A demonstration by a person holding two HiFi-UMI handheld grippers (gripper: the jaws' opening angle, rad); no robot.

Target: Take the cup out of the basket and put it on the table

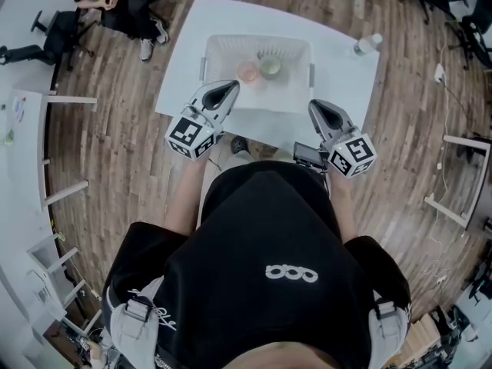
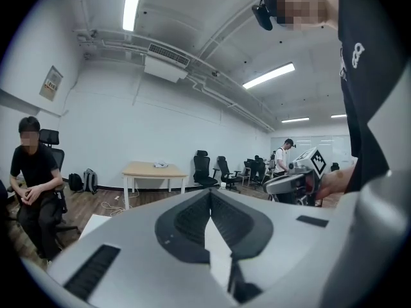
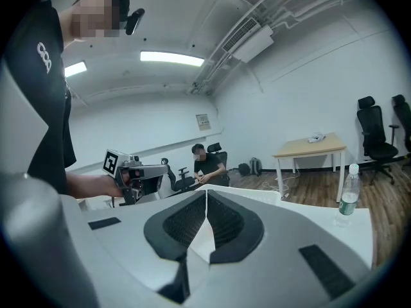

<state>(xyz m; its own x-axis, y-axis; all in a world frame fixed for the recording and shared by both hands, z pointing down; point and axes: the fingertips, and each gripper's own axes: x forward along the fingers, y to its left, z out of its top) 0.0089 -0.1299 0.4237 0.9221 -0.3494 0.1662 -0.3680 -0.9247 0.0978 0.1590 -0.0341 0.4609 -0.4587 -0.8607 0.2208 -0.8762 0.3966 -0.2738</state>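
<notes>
On the white table stands a white basket. Inside it are a pink cup and, to its right, a green cup. My left gripper hovers at the basket's near left corner and is shut with nothing in it. Just off the near right corner, my right gripper is also shut and empty. In the left gripper view the left gripper has its jaws pressed together and aims over the room. The right gripper looks the same in its own view. Neither gripper view shows the cups.
A clear water bottle stands on the table's far right corner. A person sits on a chair beyond the far left corner. White shelving lines the left side, and a wooden desk and office chairs stand farther off.
</notes>
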